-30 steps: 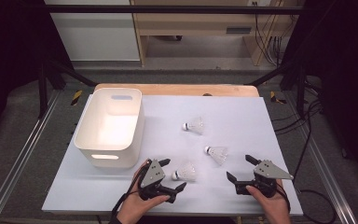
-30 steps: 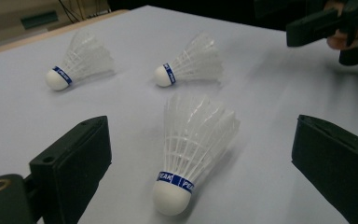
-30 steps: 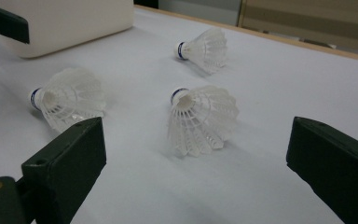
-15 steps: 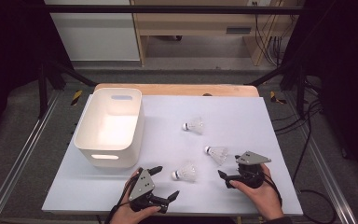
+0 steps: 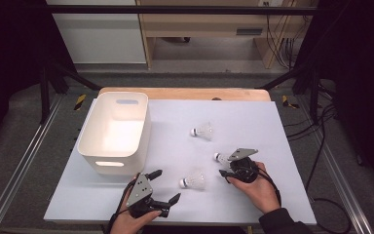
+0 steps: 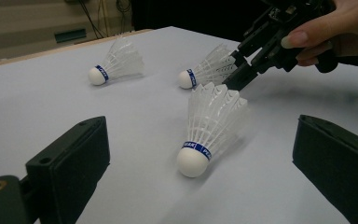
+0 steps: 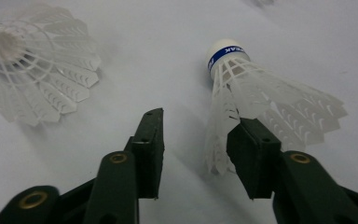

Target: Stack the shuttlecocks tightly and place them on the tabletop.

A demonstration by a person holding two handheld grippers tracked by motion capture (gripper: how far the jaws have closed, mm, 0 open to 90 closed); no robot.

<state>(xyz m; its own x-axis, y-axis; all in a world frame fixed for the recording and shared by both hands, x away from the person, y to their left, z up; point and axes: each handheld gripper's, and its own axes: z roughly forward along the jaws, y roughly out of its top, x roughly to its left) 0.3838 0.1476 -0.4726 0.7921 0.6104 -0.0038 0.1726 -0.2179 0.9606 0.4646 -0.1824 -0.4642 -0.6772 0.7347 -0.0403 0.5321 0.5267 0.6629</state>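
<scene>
Three white shuttlecocks with blue bands lie on the pale table mat [image 5: 282,126]. My right gripper [image 5: 224,168] points left at the middle shuttlecock [image 5: 221,158]. Its jaws have just been closing. In the right gripper view the gripper [image 7: 200,140] has one pad against the edge of that shuttlecock's [image 7: 270,93] skirt, and the other pad stands clear. My left gripper [image 5: 169,185] is open near the front edge, facing the nearest shuttlecock [image 5: 193,180]. That shuttlecock [image 6: 209,126] lies ahead of the wide-open left gripper [image 6: 204,142]. The far shuttlecock [image 5: 203,131] lies alone.
A white plastic bin [image 5: 90,146] stands on the mat's left side, just beyond my left hand. A wooden board edge [image 5: 185,92] runs along the back of the mat. Metal rails flank the table on both sides.
My right gripper has moved left up to the middle shuttlecock and its jaws have narrowed around the skirt's edge. My left gripper has drifted slightly toward the front-left.
</scene>
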